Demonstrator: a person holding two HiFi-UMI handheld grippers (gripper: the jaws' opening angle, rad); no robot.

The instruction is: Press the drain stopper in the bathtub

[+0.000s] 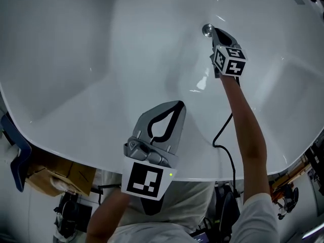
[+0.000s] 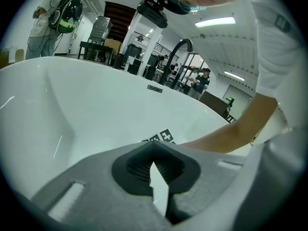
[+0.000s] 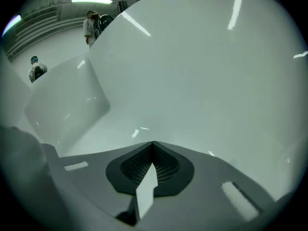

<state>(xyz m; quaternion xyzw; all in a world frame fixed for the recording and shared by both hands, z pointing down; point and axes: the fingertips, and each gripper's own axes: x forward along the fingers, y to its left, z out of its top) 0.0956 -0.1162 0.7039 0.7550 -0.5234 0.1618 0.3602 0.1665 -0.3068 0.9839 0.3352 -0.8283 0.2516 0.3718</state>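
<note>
The round chrome drain stopper [image 1: 207, 30] sits on the floor of the white bathtub [image 1: 101, 59], at the far side in the head view. My right gripper [image 1: 214, 32] is shut, and its closed tips rest at the stopper's right edge; I cannot tell whether they touch it. In the right gripper view the shut jaws [image 3: 153, 143] point at bare white tub wall and the stopper is hidden. My left gripper [image 1: 177, 104] is shut with nothing in it and hovers over the tub's near rim. In the left gripper view [image 2: 153, 143] it faces the right gripper's marker cube [image 2: 161, 136].
A black cable [image 1: 223, 135] hangs from the right arm across the near rim [image 1: 76, 153]. An overflow plate [image 2: 154, 88] and a dark curved faucet [image 2: 179, 49] are at the tub's far side. A cardboard box [image 1: 61, 173] lies outside the tub at the lower left. People stand in the background.
</note>
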